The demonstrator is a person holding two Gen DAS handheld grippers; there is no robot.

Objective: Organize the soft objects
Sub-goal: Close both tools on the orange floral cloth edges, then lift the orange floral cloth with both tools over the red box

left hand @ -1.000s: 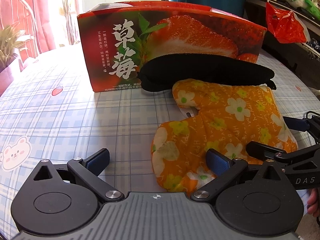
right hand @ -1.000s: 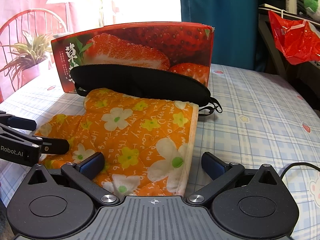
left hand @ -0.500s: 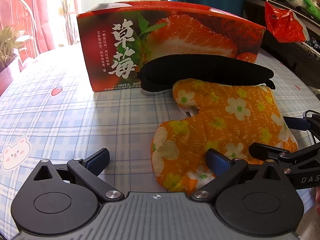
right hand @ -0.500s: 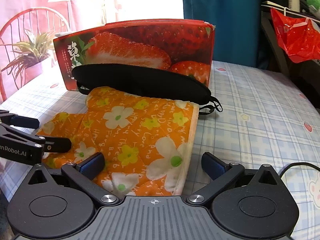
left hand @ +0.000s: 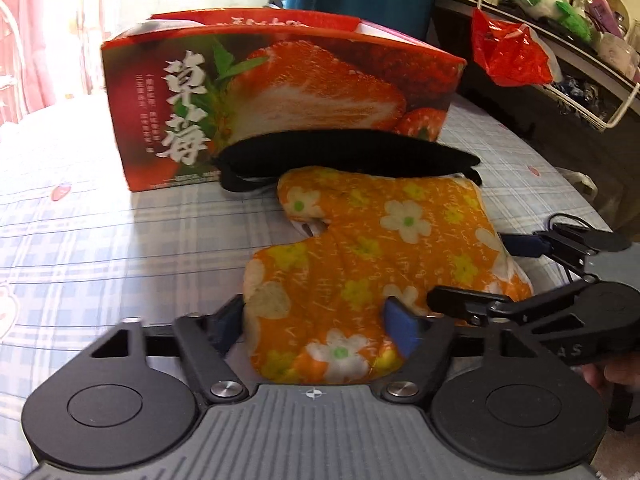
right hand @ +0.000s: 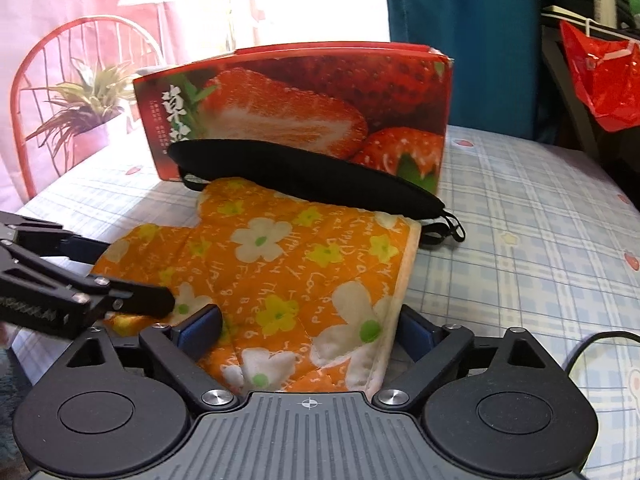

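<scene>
Oven mitt [left hand: 372,264] lies at the near edge of your checked tablecloth [left hand: 100,240], straddled by both your left gripper [left hand: 316,322] and right gripper [right hand: 308,330], their jaws spread, unclamped. Behind: black eye mask [right hand: 304,176], strawberry box [left hand: 280,92], red bag [left hand: 508,54], blue curtain [right hand: 460,40].

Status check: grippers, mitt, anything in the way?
Left gripper and right gripper open, jaws straddling the orange oven mitt. Mitt flat. Black eye mask overlaps its far edge.
</scene>
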